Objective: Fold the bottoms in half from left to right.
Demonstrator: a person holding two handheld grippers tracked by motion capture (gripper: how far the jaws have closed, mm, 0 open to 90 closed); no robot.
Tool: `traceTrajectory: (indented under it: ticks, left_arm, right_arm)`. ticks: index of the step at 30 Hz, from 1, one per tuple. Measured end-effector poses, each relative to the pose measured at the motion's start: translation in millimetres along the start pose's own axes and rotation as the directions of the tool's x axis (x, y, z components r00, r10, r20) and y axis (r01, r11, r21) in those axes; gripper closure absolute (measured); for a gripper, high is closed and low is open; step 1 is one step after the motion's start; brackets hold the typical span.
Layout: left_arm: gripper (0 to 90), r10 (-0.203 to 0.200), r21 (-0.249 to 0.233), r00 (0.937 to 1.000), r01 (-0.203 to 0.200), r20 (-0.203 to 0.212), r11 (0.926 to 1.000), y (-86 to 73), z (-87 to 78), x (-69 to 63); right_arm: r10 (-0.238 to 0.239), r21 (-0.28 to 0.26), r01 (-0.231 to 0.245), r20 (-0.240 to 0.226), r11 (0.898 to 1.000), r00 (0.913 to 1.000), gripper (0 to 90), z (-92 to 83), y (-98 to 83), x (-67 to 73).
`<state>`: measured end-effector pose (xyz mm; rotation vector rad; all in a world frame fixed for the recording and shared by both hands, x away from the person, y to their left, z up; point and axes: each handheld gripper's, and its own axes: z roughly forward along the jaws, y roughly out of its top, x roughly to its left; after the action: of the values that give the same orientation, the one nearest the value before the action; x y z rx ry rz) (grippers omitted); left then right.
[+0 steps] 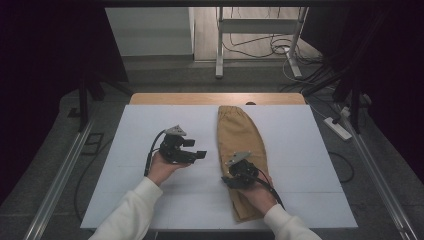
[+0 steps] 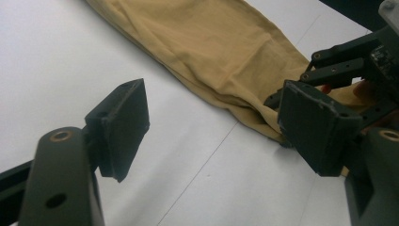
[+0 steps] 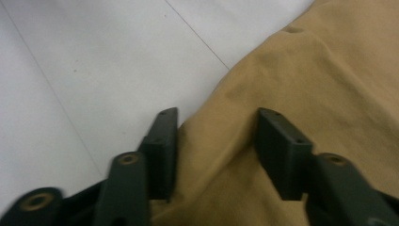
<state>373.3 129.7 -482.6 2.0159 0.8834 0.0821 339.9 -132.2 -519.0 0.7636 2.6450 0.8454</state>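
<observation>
1. Two grippers over the white board [image 1: 150, 200]; folded tan trousers [image 1: 239, 135] lie lengthwise right of centre, running from far edge to near edge.
2. Open board left of the trousers and a narrower strip to their right.
3. Left gripper [image 1: 192, 150]: jaws wide apart, nothing between, held off the cloth.
4. Right gripper [image 3: 216, 150]: down on the trousers' left edge, jaws half apart with a fold between them; can't tell if the pads press it.

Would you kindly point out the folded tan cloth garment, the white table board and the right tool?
Folded tan cloth garment [image 1: 239, 135]: high view, upper middle.
White table board [image 1: 145, 120]: high view, bare far-left area.
Right tool [image 3: 216, 146]: right gripper view, between the fingertips.
</observation>
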Motion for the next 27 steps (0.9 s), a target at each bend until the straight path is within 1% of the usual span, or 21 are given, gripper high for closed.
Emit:
traceTrajectory:
  ticks: [3, 6, 8, 12, 15, 20, 24, 27]
  left_arm:
    - [24.9, 0.001, -0.001, 1.0000, -0.001, 0.000, 1.0000, 0.1, -0.2, -0.1]
    - [24.9, 0.000, -0.003, 1.0000, 0.000, -0.001, 1.0000, 0.0, -0.3, -0.2]
    - [24.9, -0.001, -0.003, 1.0000, 0.001, 0.000, 1.0000, 0.0, -0.3, -0.1]
    - [24.9, -0.003, -0.003, 1.0000, 0.003, 0.001, 1.0000, 0.0, -0.4, 0.4]
    - [24.8, -0.004, 0.000, 1.0000, 0.004, 0.002, 1.0000, -0.2, 0.0, 1.1]
    - [24.8, -0.005, -0.003, 1.0000, 0.005, 0.001, 1.0000, -0.1, -0.2, 1.3]
    - [24.6, -0.007, -0.002, 1.0000, 0.007, 0.002, 1.0000, -0.3, 0.2, 1.5]
    - [24.6, -0.008, -0.002, 1.0000, 0.008, 0.002, 1.0000, -0.4, 0.3, 1.9]
  right_arm:
    - [-0.015, 0.011, 0.015, -0.001, 1.000, 0.9999, 65.9, -1.3, 0.7, -0.3]
    - [-0.028, 0.028, 0.027, 0.008, 0.999, 0.9996, 77.1, -2.7, 1.4, -1.0]
    - [-0.027, 0.029, 0.026, 0.010, 0.999, 0.9996, 80.5, -3.0, 1.0, -2.9]
    - [-0.023, 0.025, 0.023, -0.004, 0.999, 0.9997, 82.9, -3.5, 0.5, -5.8]
    - [-0.035, 0.018, 0.036, -0.009, 0.999, 0.9993, 83.6, -3.8, 0.4, -5.5]
    - [-0.042, -0.025, 0.042, -0.021, 0.999, 0.9989, 84.0, -7.5, 1.7, -3.5]
    - [-0.045, -0.074, 0.042, -0.040, 0.996, 0.9982, 84.1, -10.8, 3.8, -0.4]
    - [-0.048, -0.090, 0.042, -0.059, 0.995, 0.9971, 84.1, -11.0, 5.1, 2.5]
